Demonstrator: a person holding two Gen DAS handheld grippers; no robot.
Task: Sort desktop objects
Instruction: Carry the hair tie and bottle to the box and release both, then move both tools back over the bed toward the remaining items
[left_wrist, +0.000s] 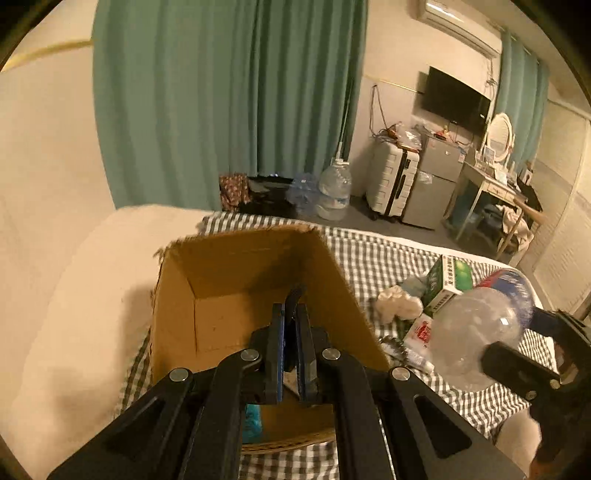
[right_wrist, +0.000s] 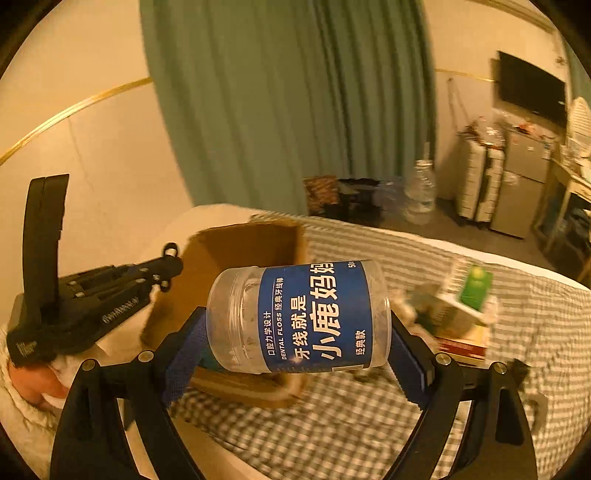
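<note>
Clear plastic jar: your right gripper (right_wrist: 295, 325) pinches a dental floss jar (right_wrist: 299, 319) on its side, blue pads against its two ends; the blue label carries white Chinese text and "DENTAL FLOSS".
Jar position: it hangs above the checked bedsheet (right_wrist: 369, 417), just in front of the cardboard box (right_wrist: 251, 240).
Left gripper: your left gripper (left_wrist: 293, 332) has its jaws nearly pressed together on a thin dark object (left_wrist: 294, 295); what it is cannot be told.
Left gripper position: it points down into the open box, whose floor looks bare.
Bed clutter: right of the box lie a green-and-white carton (left_wrist: 448, 280), crumpled white tissue (left_wrist: 400, 304) and small packets.
Pillow: a white pillow (left_wrist: 92, 295) touches the box's left side.
</note>
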